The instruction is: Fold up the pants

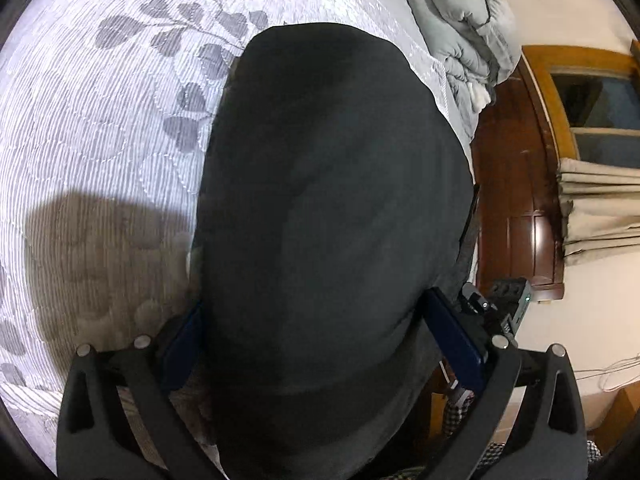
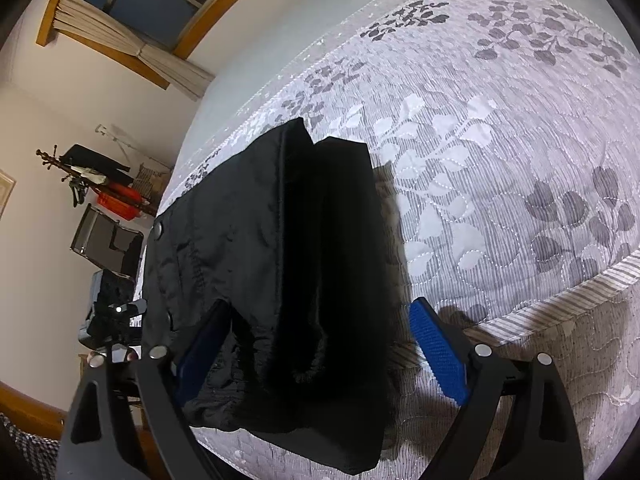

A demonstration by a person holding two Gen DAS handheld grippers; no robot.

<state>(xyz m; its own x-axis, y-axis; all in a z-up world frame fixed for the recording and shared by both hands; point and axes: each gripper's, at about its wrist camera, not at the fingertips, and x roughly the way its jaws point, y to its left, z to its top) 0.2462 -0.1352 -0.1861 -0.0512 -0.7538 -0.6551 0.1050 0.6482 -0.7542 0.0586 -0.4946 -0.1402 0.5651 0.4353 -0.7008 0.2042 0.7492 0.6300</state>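
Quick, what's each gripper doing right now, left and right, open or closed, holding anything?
Left gripper: open, jaws wide on either side of the black pants; an actual grip cannot be told.
Right gripper: open, straddling the folded pants, not clamped.

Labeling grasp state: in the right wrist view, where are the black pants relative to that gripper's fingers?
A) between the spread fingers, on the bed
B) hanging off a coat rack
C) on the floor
A: the black pants lie on the patterned bedspread, between the right gripper's spread fingers.

black pants (image 2: 280, 264), folded, on bed
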